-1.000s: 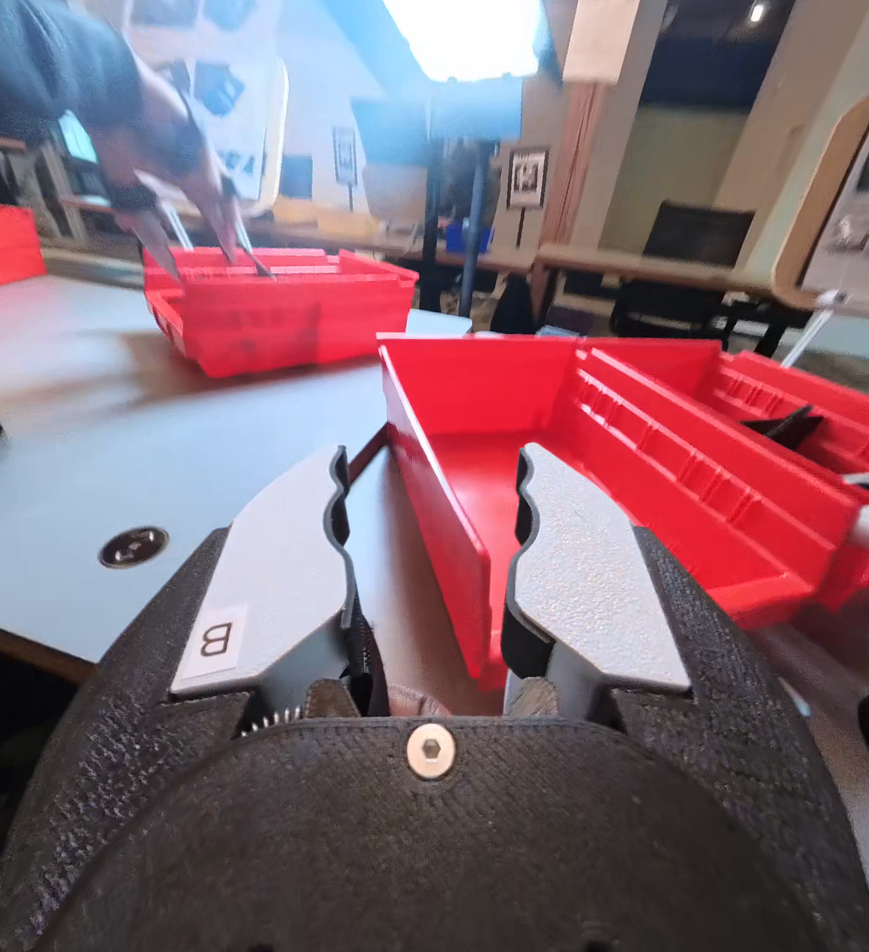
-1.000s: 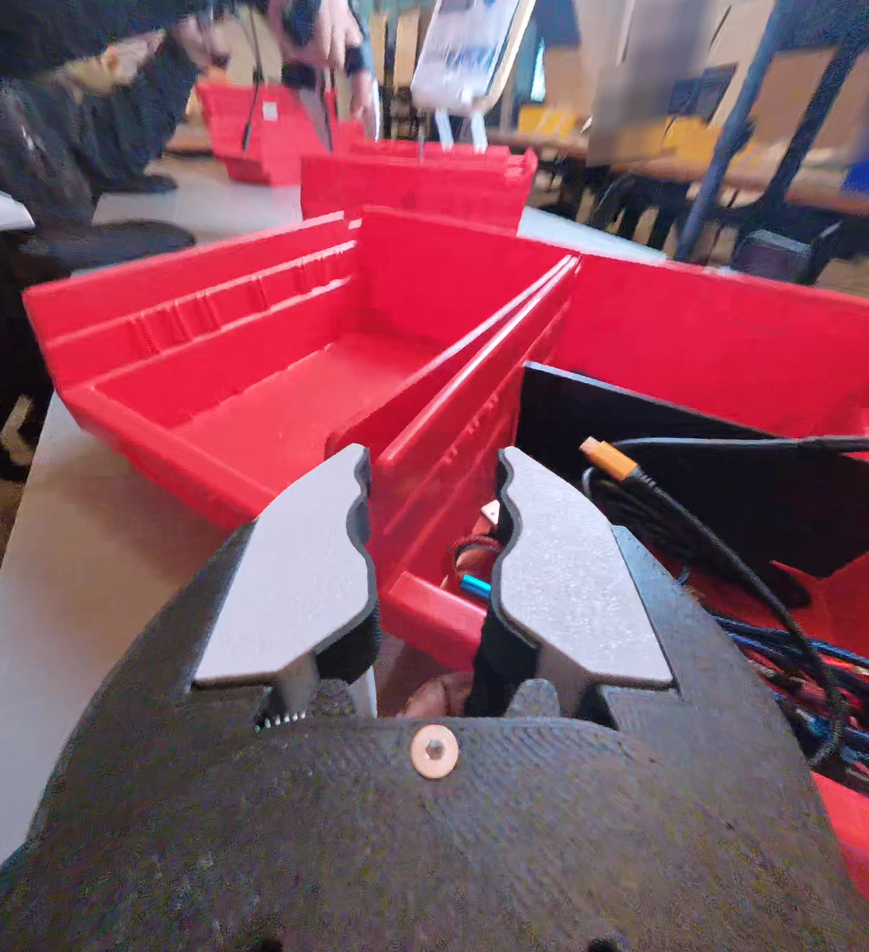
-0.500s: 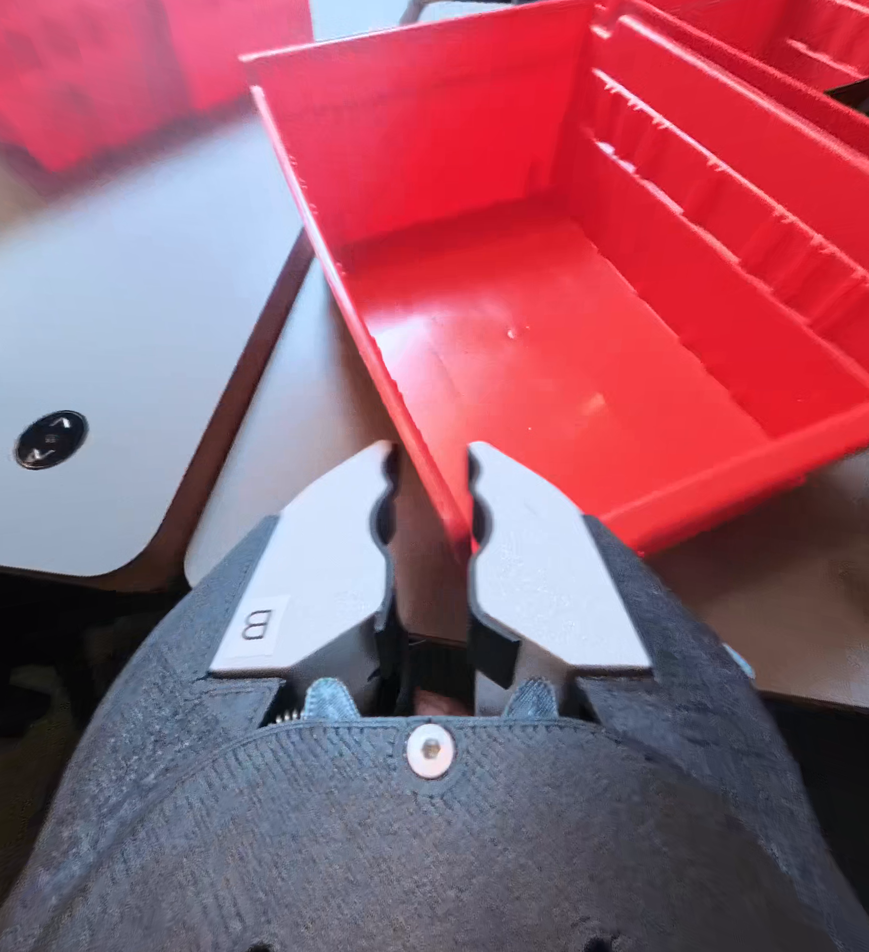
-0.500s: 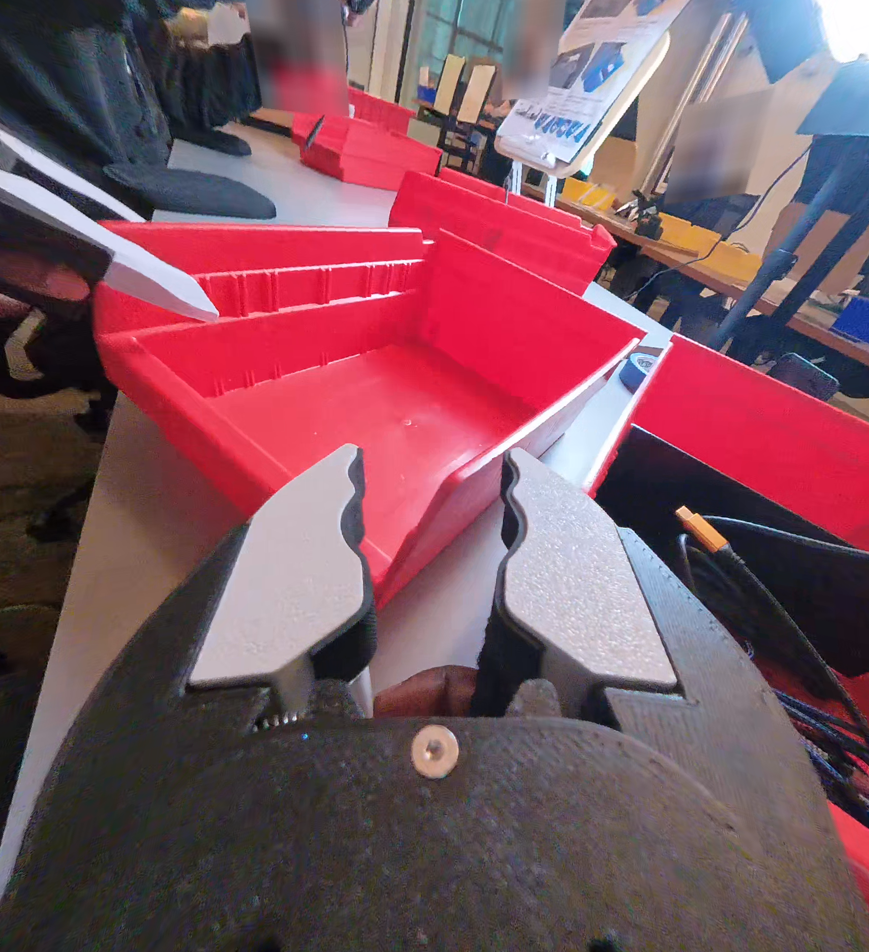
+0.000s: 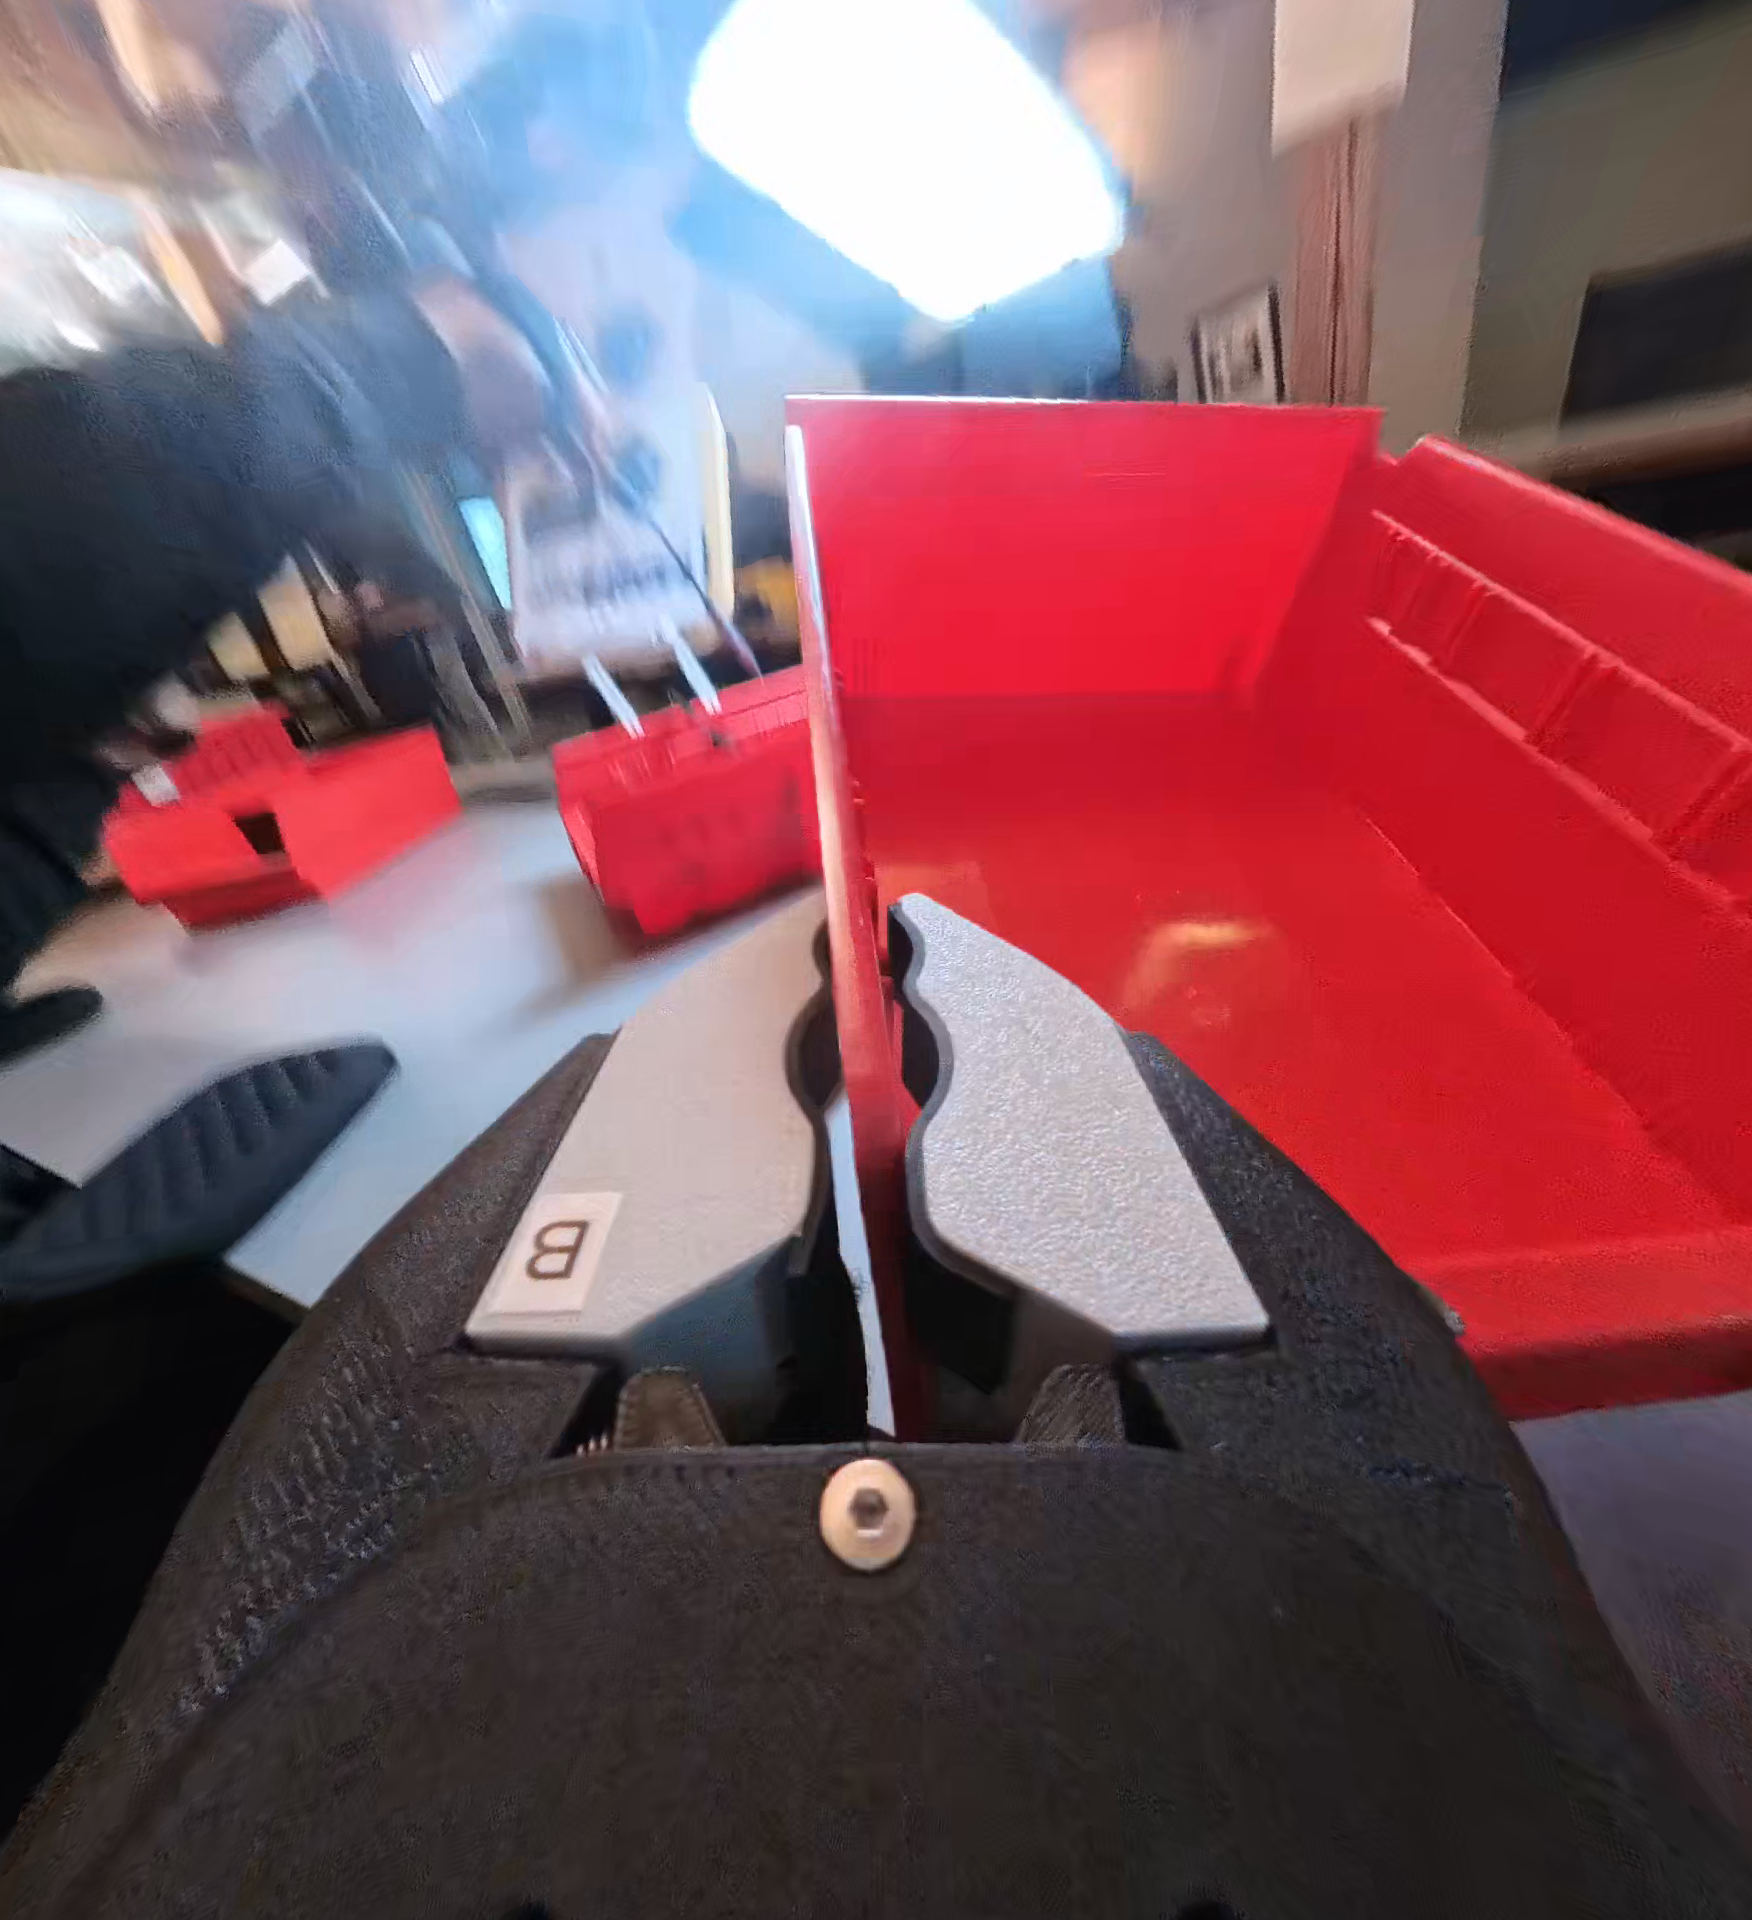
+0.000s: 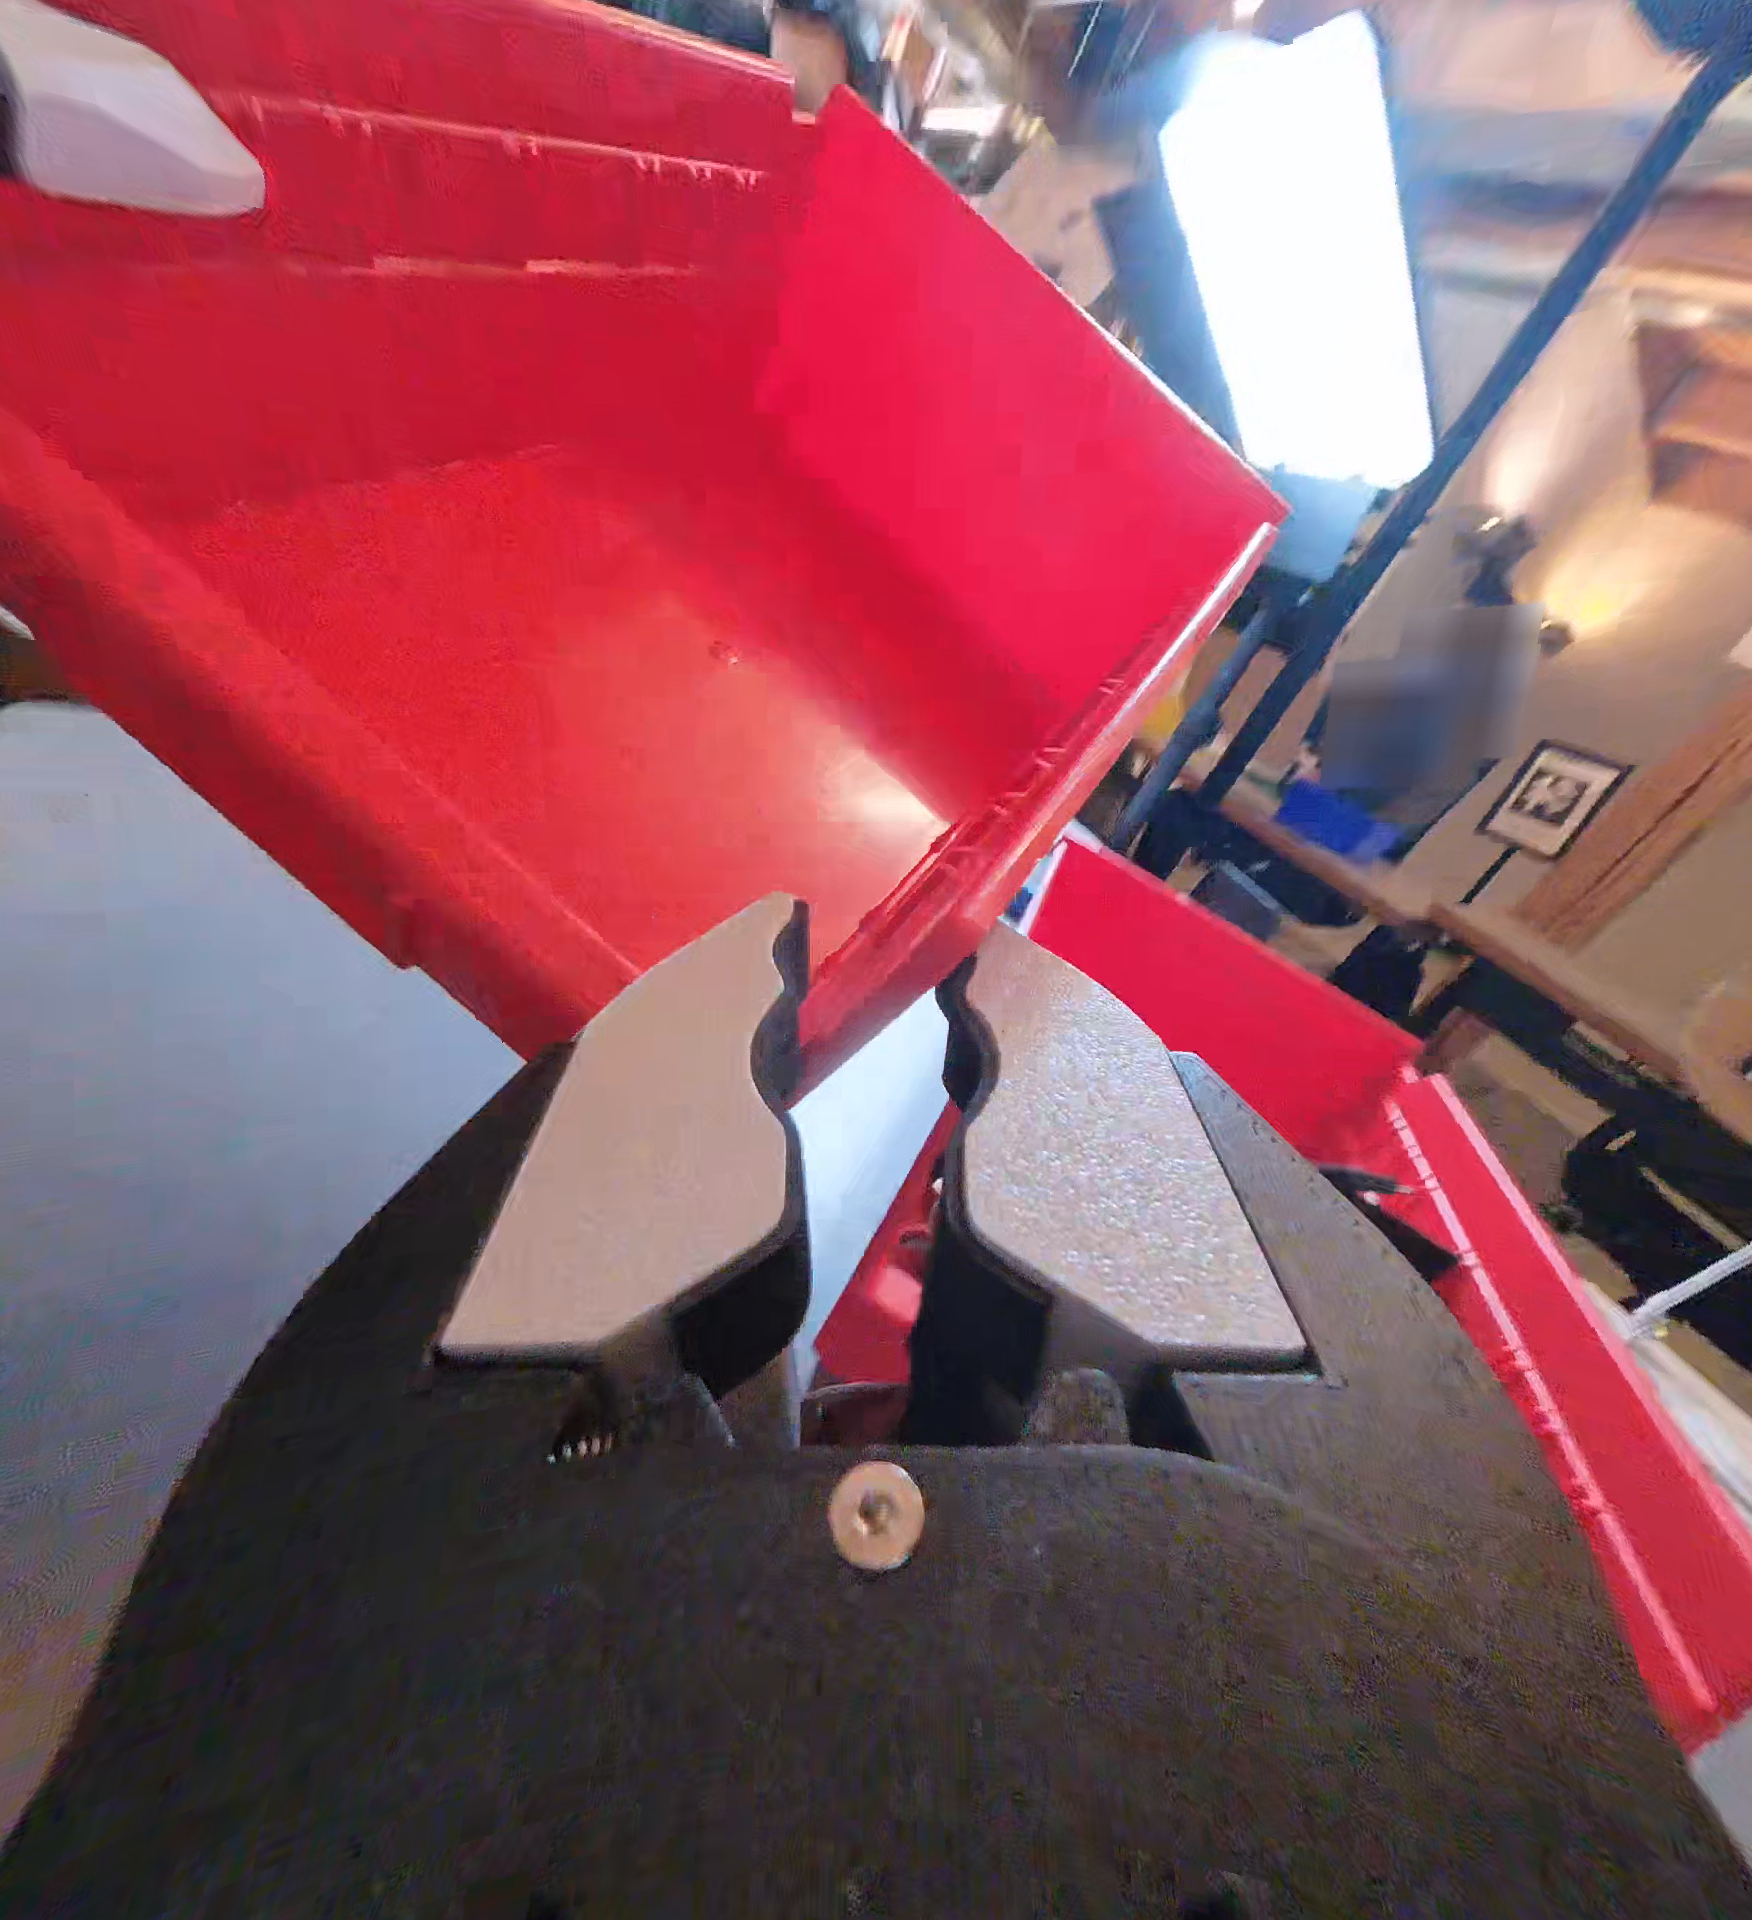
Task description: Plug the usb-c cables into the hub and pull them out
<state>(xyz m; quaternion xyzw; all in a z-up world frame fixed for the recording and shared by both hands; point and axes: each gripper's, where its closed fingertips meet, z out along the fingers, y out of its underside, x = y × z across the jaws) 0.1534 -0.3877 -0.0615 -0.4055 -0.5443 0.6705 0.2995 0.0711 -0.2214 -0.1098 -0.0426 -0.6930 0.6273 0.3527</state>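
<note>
An empty red bin [image 5: 1267,935] is pinched by its left side wall between the fingers of the left gripper [image 5: 859,935]; the wall runs straight down the gap and both pads press on it. In the right wrist view the same bin [image 6: 591,623] appears tilted, its right side wall lying between the fingers of the right gripper [image 6: 872,966]. The left finger touches that wall, but a gap shows at the right finger, so whether this gripper is clamped cannot be told.

Neither hub nor USB-C cables are in view. A second red bin [image 6: 1267,1039] lies just right of the held bin; its contents are hidden here. Judged: cable work has not begun.

Handling, judged: the bin looks like thin, stiff, glossy moulded plastic, light when empty, and likely to slip or pivot in a one-wall pinch. Hold is best taken at opposite side walls near the front rim.

Writing: a small white sticker [image 5: 555,1252] with a printed character sits on the left gripper's left finger. More red bins [image 5: 685,821] stand beyond the held bin on the table [image 5: 415,977], heavily blurred.
</note>
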